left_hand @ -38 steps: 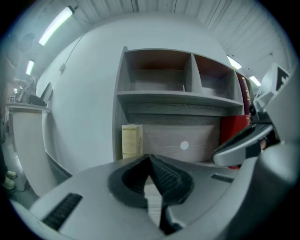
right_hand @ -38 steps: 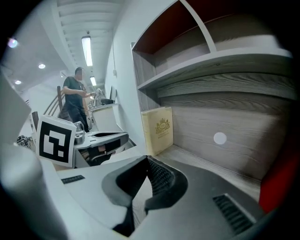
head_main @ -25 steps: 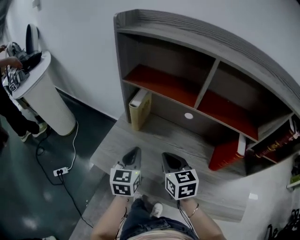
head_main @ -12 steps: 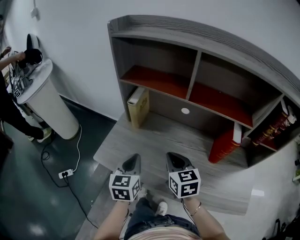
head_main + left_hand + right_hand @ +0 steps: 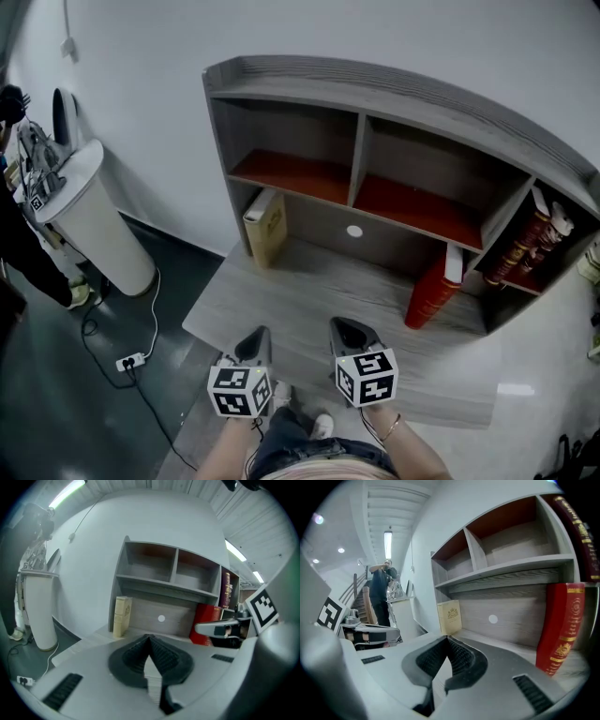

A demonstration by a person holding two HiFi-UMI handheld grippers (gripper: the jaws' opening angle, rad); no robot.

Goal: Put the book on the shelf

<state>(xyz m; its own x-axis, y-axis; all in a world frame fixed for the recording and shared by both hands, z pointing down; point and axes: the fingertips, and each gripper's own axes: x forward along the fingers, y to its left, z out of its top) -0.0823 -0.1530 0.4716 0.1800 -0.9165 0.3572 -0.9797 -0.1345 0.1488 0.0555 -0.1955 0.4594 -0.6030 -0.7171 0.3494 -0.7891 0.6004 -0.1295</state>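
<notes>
Two tongs closed, empty: left gripper [image 5: 262, 332], right gripper [image 5: 340, 325]; likely best: open right one; meet leaning red book [image 5: 431, 292] squarely.

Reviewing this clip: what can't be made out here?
Spine lettering on the tall red hardback book: too small in head view, blurred in right gripper view.
Clutter atop the white cylindrical stand: tiny and dark in head view.
Dark red shelved books: cropped at right gripper view's edge.

left tongs [image 5: 260, 339]: back from shelf [image 5: 375, 81] | right tongs [image 5: 343, 330]: back from shelf
</notes>
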